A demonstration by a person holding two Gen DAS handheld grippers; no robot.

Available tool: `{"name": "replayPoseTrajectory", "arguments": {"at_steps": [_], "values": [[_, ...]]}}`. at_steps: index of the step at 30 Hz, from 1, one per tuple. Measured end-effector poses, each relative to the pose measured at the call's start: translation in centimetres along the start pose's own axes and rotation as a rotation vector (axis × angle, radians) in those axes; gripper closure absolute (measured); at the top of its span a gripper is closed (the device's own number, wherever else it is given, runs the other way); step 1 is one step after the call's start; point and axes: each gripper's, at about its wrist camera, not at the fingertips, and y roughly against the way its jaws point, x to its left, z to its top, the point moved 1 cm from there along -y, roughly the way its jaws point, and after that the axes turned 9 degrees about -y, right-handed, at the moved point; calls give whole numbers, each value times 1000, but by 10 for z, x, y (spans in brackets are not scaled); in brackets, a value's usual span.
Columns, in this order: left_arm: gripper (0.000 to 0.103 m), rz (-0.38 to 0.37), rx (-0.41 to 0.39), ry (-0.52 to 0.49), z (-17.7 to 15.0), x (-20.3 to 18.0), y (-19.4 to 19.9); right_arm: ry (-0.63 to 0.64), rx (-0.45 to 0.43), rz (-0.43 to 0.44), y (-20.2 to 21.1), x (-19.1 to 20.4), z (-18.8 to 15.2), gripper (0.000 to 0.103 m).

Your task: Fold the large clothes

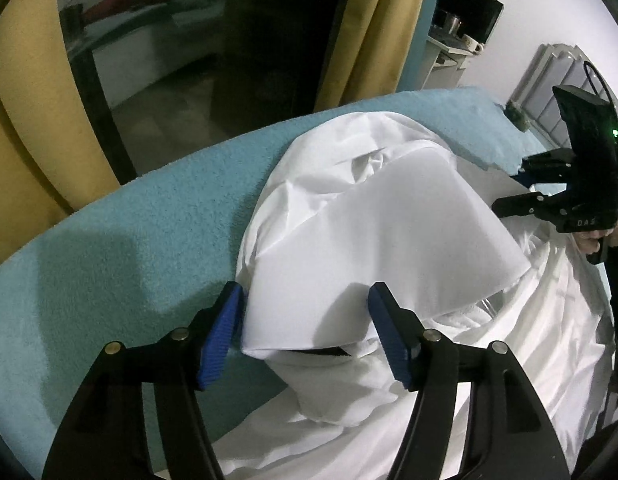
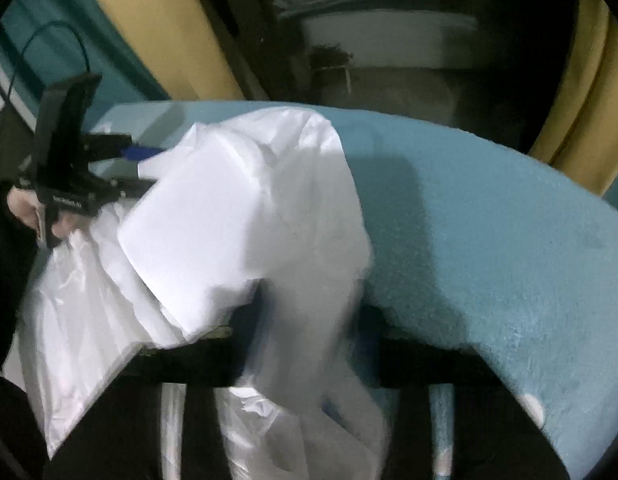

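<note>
The left claw (image 1: 305, 336) was wide open. Its two blue pads (image 1: 219, 340) stood far apart. The near end of a flat, folded white flap (image 1: 389, 236) lay between them, and the left pad was just beside the flap's edge. The flap's long way ran from this claw up and across to the right claw (image 1: 511, 184).

The flap was part of a big white piece of clothing (image 1: 341, 152). The clothing lay on a fluffy blue cover (image 1: 149, 220). Its long way ran from the far edge of the cover back toward the person. One rounded end pointed at the far edge. The other end spread out in wrinkles near the person, on the right side.

The right claw was at the far corner of the flap, and a hand (image 1: 601, 240) held its black handle. In that claw's own view, white cloth hung down between its fingers, but the picture was blurry there. I could not tell if that claw was pinching the cloth.

Behind the blue cover hung yellow curtains (image 1: 361, 28) beside a dark window.
</note>
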Motion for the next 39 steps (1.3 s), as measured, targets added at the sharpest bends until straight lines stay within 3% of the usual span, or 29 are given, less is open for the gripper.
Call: {"name": "replayPoseTrajectory", "arguments": {"at_steps": [3,6,8,11,18,22,33,39], "values": [[32,5,8,-13,1,-4,-1,88,-37,-87,4,8,0,90],[32,7,13,-35,3,-8,-3,216,-153,-326,17,21,2,95],[57,16,4,-70,4,-12,-1,279,-241,-399,27,30,3,95],[82,65,-37,-82,7,-14,8,422,-315,-530,27,51,-5,95],[85,281,-191,-245,-13,-52,40,616,-421,-706,23,73,-48,94],[85,381,-244,-341,-31,-79,54,628,-461,-691,36,79,-66,88],[85,293,-347,-332,-63,-104,105,573,-502,-606,65,94,-96,86],[85,273,-356,-364,-84,-122,119,547,-448,-511,75,104,-116,86]]}}
